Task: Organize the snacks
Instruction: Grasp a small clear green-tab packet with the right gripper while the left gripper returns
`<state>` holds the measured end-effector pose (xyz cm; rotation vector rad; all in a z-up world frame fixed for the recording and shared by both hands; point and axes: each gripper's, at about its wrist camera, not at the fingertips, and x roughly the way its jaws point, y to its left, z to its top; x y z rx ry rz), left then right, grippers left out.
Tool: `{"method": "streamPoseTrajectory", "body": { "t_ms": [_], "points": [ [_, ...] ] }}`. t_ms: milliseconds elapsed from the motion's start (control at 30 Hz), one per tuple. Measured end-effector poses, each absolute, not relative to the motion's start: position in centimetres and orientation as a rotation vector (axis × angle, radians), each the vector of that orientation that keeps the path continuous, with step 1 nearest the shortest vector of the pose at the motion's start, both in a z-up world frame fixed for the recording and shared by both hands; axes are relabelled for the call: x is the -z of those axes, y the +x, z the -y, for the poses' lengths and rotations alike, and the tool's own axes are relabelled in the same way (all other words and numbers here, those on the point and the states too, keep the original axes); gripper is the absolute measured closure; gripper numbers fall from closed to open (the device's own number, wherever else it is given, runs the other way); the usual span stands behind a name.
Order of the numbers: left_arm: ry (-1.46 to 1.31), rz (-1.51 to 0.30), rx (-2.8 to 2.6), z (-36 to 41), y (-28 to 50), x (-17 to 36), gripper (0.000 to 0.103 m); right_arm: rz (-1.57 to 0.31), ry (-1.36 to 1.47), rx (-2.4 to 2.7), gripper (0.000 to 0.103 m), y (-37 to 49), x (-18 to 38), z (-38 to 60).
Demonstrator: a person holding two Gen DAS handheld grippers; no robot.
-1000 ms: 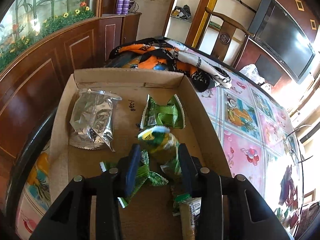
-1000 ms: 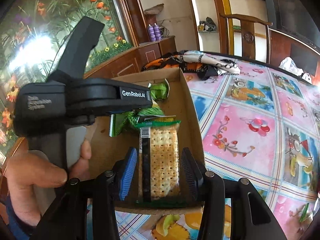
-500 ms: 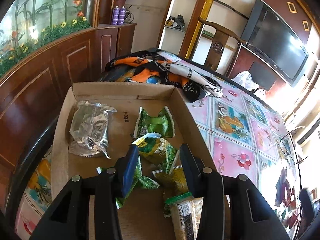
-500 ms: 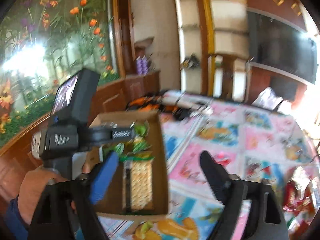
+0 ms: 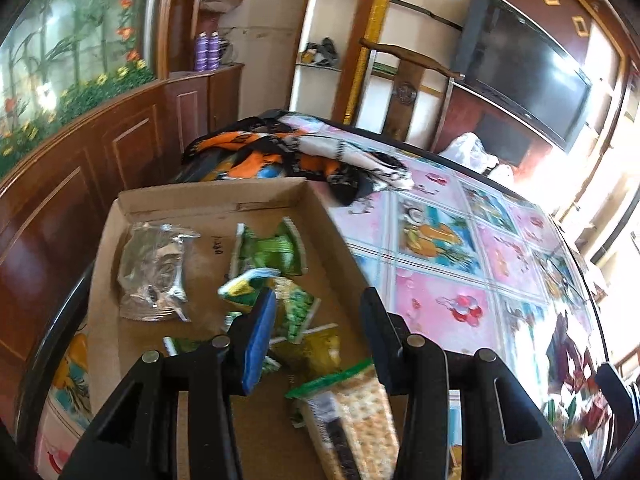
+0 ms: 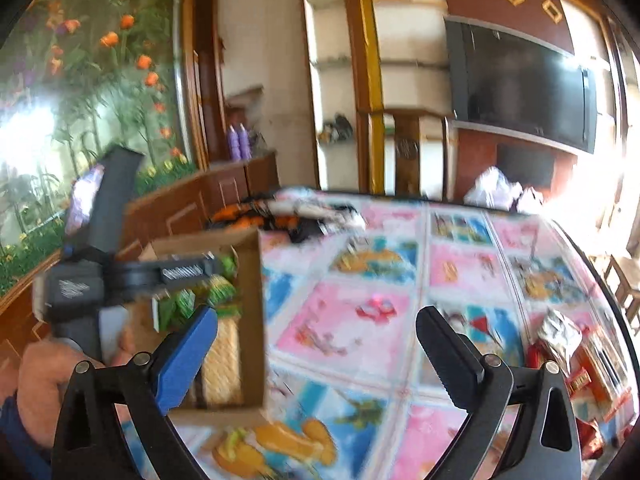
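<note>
The cardboard box [image 5: 120,216] sits at the table's near-left edge and already holds most of the visible snacks: a silver foil pouch [image 5: 154,272] at its left, a cluster of green packets [image 5: 272,248] in the middle, and a clear cracker pack [image 5: 352,412] lying flat at the near end, against the right wall.

Left gripper [image 5: 316,328]: hovers over the green packets, jaws part-way apart, nothing pressed between the pads; the packets show below the gap, apart from it.

Right gripper [image 6: 316,344]: jaws have just been opening and now stand wide and empty, over the bare floral tablecloth [image 6: 352,344] to the right of the box. The cracker pack [image 6: 222,360] lies released in the box, just left of the blue pad.

Remaining work: a pile of loose snacks [image 6: 576,364] lies at the table's far right edge, well apart from the box, with red wrappers and one silver pouch. The frame is motion-blurred, so count and type are uncertain; probably several items.

Progress judgement: roughly mid-task. Next step likely a reach by the right gripper toward that pile.

Surroundings: a bundled orange-and-black cloth [image 5: 288,156] lies beyond the box; a wooden chair [image 5: 412,76] and a television [image 5: 524,92] stand behind the table.
</note>
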<state>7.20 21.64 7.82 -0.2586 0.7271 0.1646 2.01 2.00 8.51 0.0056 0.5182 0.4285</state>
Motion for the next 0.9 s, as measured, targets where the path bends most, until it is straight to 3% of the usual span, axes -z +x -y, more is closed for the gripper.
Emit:
{"method": "streamPoseTrajectory", "body": {
  "t_ms": [133,300,500,633,700,733,900],
  "points": [
    [-0.205,-0.695,-0.093,-19.3,6.6,-8.4,0.060,-0.605,0.126,-0.464,0.004,2.6,-8.0,1.9],
    [-0.141,-0.674,0.036,-15.3,5.6,-8.9,0.060,-0.603,0.207,-0.358,0.057,2.0,-7.6,7.9],
    [-0.074,-0.704,0.280,-9.3,3.8,-8.9,0.060,-0.604,0.387,-0.139,0.059,-0.2,-5.9,17.9],
    [-0.017,-0.736,0.341,-6.7,3.0,-8.1,0.060,-0.733,0.564,-0.054,0.065,-0.3,-2.6,23.2],
    [-0.013,-0.761,0.363,-6.1,3.0,-7.7,0.060,-0.791,0.608,-0.037,0.065,-0.3,-1.4,24.0],
    [-0.011,-0.769,0.363,-5.9,3.1,-7.5,0.060,-0.792,0.649,-0.031,0.060,-0.6,-0.9,24.5],
    [-0.023,-0.779,0.342,-6.3,3.4,-7.1,0.061,-0.848,0.728,-0.121,0.060,-0.7,-0.1,22.5]
  ]
}}
